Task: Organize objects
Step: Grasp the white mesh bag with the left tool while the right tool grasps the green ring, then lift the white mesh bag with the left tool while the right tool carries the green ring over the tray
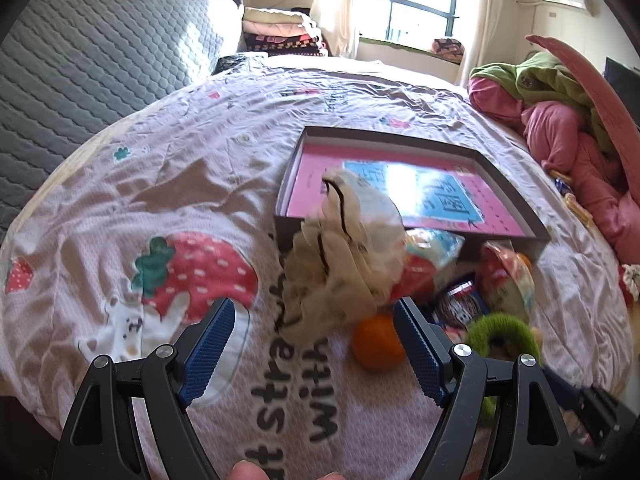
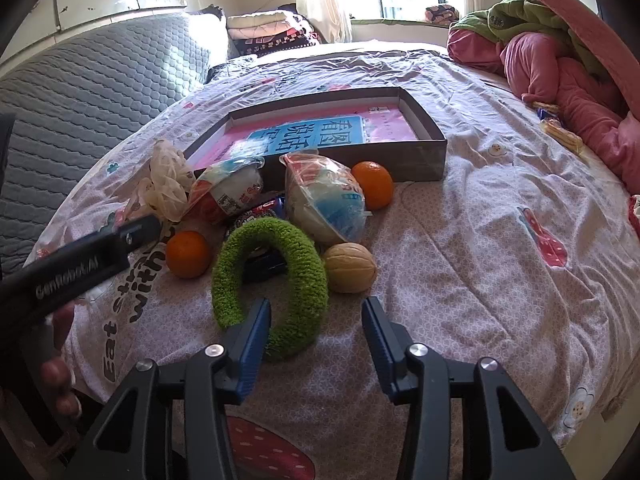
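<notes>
The right gripper (image 2: 316,334) is straddling the green fuzzy ring (image 2: 272,280) on the bed (image 2: 480,240) with fingers apart, seemingly to box it, while the left gripper (image 1: 314,344) is hovering with fingers apart, holding nothing, near the shallow box (image 2: 400,160).

A bed (image 2: 460,216) is carrying a box (image 2: 360,162), two oranges (image 2: 188,254), a green ring (image 2: 272,280), snack packs (image 2: 326,200) and a walnut (image 2: 350,267).

On bedspread (image 2: 480,208): box (image 2: 360,160) behind; book (image 2: 316,132) inside; packets (image 2: 328,200), oranges (image 2: 188,254), ring (image 2: 272,280) in front.
</notes>
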`<state>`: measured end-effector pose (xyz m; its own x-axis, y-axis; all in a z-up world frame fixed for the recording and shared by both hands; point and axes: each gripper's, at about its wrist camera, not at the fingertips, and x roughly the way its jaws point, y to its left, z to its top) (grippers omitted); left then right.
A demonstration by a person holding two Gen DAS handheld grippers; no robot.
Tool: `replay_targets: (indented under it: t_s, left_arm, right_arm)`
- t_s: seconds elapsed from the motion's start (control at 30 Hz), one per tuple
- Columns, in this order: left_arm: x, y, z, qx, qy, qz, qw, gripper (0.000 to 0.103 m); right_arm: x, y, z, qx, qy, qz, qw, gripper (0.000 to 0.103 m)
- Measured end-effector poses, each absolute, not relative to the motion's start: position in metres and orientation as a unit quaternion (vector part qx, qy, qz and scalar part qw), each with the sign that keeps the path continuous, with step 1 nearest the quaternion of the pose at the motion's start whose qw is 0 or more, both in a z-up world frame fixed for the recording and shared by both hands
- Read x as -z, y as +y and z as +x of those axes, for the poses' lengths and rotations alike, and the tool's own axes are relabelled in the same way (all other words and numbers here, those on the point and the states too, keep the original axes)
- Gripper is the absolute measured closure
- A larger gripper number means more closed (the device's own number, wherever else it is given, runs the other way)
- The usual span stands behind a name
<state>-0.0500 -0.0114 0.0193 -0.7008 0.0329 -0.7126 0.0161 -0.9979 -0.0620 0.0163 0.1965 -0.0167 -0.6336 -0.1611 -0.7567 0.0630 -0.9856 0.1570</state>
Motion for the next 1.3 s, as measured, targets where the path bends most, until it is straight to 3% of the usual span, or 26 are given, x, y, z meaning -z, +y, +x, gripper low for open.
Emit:
replay_targets:
  t_s: [0.33,0.63,0.87,0.93,1.0,1.2,1.3]
  left_arm:
    - [-0.023,-0.014,-0.077,-0.919,-0.054,-0.39,0.025,0.019]
    - [-0.01,-0.02,-0.101,-0.905,-0.062,-0.421,0.016,0.019]
    - [0.006,-0.037,-0.115,-0.885,-0.123,-0.448,0.027,0.019]
    - [0.008,-0.037,-0.118,-0.885,-0.119,-0.45,0.023,0.024]
    - [0.009,-0.033,-0.118,-0.886,-0.106,-0.451,0.018,0.053]
    - [0.005,-0.029,-0.113,-0.886,-0.094,-0.453,0.027,0.078]
    - [0.002,-0.03,-0.109,-0.887,-0.092,-0.45,0.033,0.082]
  right_arm:
    - [0.021,0.186,0.014,0.899,-0.053,0.428,0.08,0.076]
    - [0.023,0.182,0.013,0.9,-0.049,0.424,0.088,0.081]
    - [0.021,0.179,0.014,0.902,-0.044,0.42,0.091,0.082]
    - [0.021,0.179,0.014,0.902,-0.043,0.42,0.09,0.082]
    - [0.021,0.179,0.014,0.902,-0.043,0.42,0.09,0.082]
    - [0.02,0.178,0.016,0.905,-0.042,0.414,0.089,0.082]
    - [0.018,0.179,0.016,0.906,-0.041,0.411,0.09,0.082]
